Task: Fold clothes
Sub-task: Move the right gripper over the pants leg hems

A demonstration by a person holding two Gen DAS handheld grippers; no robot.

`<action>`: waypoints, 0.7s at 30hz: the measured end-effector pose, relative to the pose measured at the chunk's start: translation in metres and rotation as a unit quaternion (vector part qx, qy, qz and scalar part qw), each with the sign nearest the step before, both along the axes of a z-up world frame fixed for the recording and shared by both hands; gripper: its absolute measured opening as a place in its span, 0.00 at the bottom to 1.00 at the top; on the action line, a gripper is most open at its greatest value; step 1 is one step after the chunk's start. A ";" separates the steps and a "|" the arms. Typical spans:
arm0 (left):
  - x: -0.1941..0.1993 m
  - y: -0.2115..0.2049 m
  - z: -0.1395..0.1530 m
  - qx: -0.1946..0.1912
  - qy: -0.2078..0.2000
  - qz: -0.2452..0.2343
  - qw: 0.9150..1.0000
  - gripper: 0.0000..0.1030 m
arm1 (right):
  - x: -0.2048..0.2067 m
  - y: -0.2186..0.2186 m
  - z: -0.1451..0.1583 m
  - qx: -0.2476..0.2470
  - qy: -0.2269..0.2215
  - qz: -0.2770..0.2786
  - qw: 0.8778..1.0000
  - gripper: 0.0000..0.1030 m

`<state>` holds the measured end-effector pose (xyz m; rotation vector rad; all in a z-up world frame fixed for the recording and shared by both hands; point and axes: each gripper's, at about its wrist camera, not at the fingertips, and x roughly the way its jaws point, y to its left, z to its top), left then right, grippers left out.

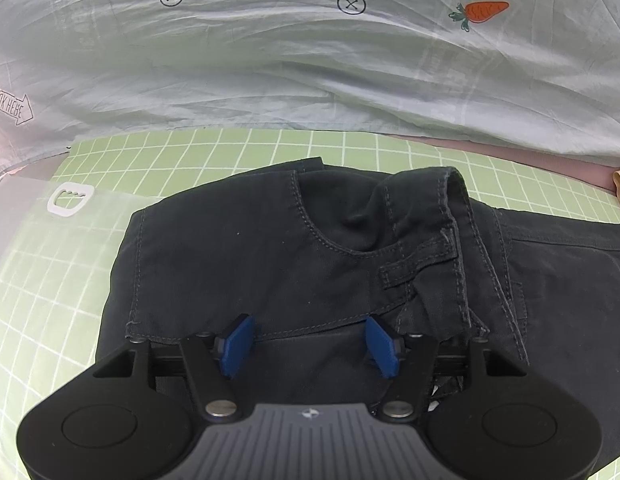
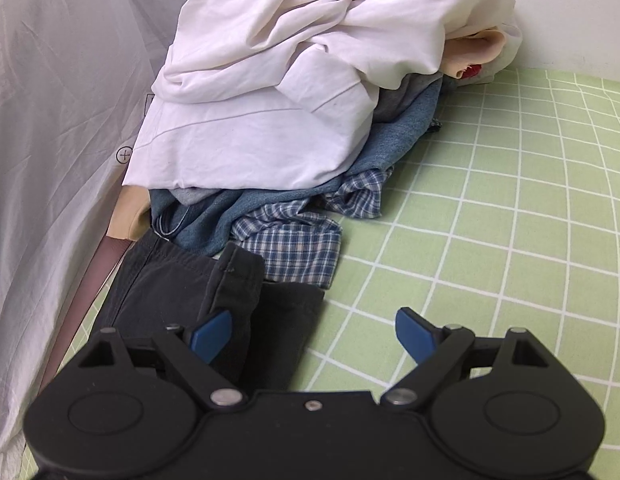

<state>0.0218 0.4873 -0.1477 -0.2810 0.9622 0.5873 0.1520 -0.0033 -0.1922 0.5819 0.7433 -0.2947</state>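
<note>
jaws parted on both left gripper [image 1: 310, 344] and right gripper [image 2: 313, 334], gripping nothing, above dark trousers [image 1: 270, 252] on green checked sheet [image 2: 489, 220], beside clothes pile [image 2: 278, 92].

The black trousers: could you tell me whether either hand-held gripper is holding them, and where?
Neither: the left hand-held gripper and right hand-held gripper are open above the black trousers.
</note>
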 end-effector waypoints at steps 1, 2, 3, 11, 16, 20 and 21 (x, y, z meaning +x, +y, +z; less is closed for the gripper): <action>0.000 0.000 0.000 0.000 0.000 0.001 1.000 0.62 | 0.000 -0.001 0.001 0.004 -0.004 -0.005 1.000 0.87; 0.000 0.000 0.000 0.001 0.000 0.002 1.000 0.63 | 0.000 -0.001 0.003 0.007 -0.007 -0.009 1.000 0.87; 0.000 0.000 0.000 0.001 0.001 0.003 1.000 0.64 | -0.001 -0.002 0.006 0.007 -0.015 -0.013 1.000 0.87; 0.001 0.002 -0.001 -0.001 0.004 0.008 1.000 0.66 | 0.015 0.005 -0.002 -0.015 -0.004 0.027 1.000 0.89; 0.000 0.003 -0.001 -0.003 0.005 0.010 1.000 0.67 | 0.034 0.011 -0.013 -0.027 0.024 0.055 0.998 0.89; 0.001 0.003 -0.002 -0.003 0.007 0.013 1.000 0.68 | 0.045 0.020 -0.018 -0.042 0.028 0.082 0.995 0.89; 0.002 0.003 -0.002 -0.002 0.008 0.014 1.000 0.68 | 0.048 0.022 -0.019 -0.043 0.031 0.087 0.995 0.89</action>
